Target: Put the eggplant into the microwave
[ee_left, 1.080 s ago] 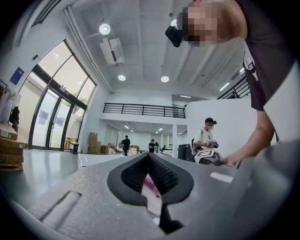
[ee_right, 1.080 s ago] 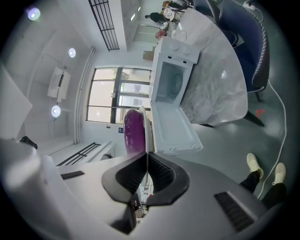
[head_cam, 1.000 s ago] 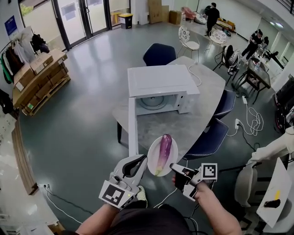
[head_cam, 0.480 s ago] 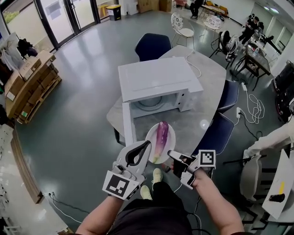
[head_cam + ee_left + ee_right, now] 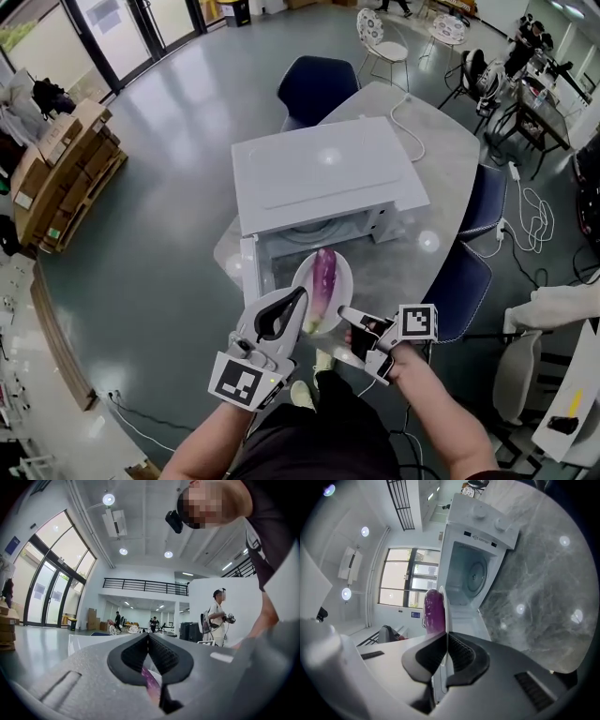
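A purple eggplant [image 5: 322, 278] lies on a white plate [image 5: 339, 281] held just in front of the white microwave [image 5: 323, 178], whose door [image 5: 249, 269] hangs open to the left. My left gripper [image 5: 299, 299] is shut on the plate's near-left rim and my right gripper [image 5: 343, 313] on its near-right rim. In the right gripper view the plate [image 5: 442, 603] runs edge-on between the jaws of the right gripper [image 5: 446, 637], with the eggplant [image 5: 433, 611] to its left and the microwave [image 5: 472, 577] cavity and turntable beyond. In the left gripper view the eggplant [image 5: 151, 686] shows as a purple sliver behind the closed left gripper [image 5: 148, 637].
The microwave stands on a grey marble table [image 5: 441, 178] with a white cable [image 5: 405, 131]. Dark blue chairs [image 5: 317, 86] ring the table. Cardboard boxes [image 5: 56, 159] sit on pallets at the left. Power cords [image 5: 534, 220] trail over the floor at the right.
Both grippers have carried the plate with the eggplant forward, from the table's near edge up to the microwave's open front. Both grips stay the same.
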`<state>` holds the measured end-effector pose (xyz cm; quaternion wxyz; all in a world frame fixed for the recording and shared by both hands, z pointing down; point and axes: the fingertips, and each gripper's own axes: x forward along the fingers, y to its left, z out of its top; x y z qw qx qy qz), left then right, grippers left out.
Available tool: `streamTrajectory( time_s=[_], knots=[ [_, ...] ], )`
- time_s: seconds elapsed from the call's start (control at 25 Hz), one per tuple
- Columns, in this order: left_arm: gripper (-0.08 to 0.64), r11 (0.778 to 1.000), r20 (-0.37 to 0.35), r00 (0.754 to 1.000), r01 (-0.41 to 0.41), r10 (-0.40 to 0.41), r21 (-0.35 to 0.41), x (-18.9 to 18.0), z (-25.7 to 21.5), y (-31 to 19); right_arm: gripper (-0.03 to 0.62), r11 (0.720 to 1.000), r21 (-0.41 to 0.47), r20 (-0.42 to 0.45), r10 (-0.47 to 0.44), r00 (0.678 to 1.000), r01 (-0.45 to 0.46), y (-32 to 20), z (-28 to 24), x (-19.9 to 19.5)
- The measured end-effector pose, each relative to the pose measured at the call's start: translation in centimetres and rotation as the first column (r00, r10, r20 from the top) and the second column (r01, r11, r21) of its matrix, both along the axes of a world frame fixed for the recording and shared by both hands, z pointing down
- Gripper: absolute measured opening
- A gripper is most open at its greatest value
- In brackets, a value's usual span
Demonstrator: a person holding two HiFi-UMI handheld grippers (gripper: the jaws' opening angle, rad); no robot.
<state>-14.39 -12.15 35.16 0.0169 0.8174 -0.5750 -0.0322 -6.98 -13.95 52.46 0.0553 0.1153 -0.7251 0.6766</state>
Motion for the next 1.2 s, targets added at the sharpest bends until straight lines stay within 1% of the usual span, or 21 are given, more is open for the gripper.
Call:
streamTrajectory(
  time_s=[0.08, 0.24, 0.36, 0.52, 0.64, 0.76, 0.92, 1.04, 1.2],
  knots=[
    [0.008, 1.000, 0.008, 1.000, 0.005, -0.005, -0.007, -0.3, 0.3, -1.0, 0.014, 1.000, -0.002, 0.001, -0.014, 1.000, 0.014, -1.0, 0.4, -0.4],
    [0.008, 1.000, 0.009, 1.000, -0.011, 0.010, 0.011, -0.4, -0.2, -2.6, 0.014, 0.999, -0.025, 0.013, -0.031, 0.999, 0.032, -2.3, 1.3, -1.3],
    [0.008, 1.000, 0.015, 1.000, -0.014, 0.014, 0.014, -0.9, -0.1, -3.7, 0.014, 0.999, -0.040, 0.011, -0.032, 0.999, 0.032, -3.4, 2.2, -2.2],
    [0.008, 1.000, 0.016, 1.000, -0.027, 0.027, -0.004, -1.7, 0.6, -4.4, 0.013, 0.999, -0.038, -0.005, -0.024, 1.000, 0.024, -4.1, 3.8, -3.2],
    [0.008, 0.999, -0.001, 0.999, -0.045, 0.045, -0.026, -2.3, 1.2, -4.7, 0.013, 0.998, -0.060, -0.010, 0.005, 1.000, -0.006, -4.4, 5.1, -4.2],
    [0.008, 0.998, -0.012, 0.998, -0.064, 0.064, -0.025, -2.6, 1.8, -5.4, 0.014, 0.995, -0.085, 0.023, 0.056, 0.998, -0.053, -5.4, 6.3, -5.3],
    [0.008, 0.995, -0.019, 0.996, -0.093, 0.092, -0.029, -2.2, 2.5, -6.6, 0.014, 0.991, -0.076, 0.012, 0.108, 0.994, -0.107, -7.7, 8.2, -6.3],
    [0.008, 0.995, -0.052, 0.994, -0.100, 0.098, -0.030, -2.2, 2.4, -7.5, 0.013, 0.987, -0.070, 0.032, 0.148, 0.988, -0.145, -9.5, 9.6, -7.2],
    [0.008, 0.994, -0.068, 0.992, -0.110, 0.109, -0.011, -2.2, 1.9, -8.0, 0.013, 0.981, -0.075, 0.025, 0.179, 0.983, -0.177, -11.1, 11.5, -8.4]
  ],
)
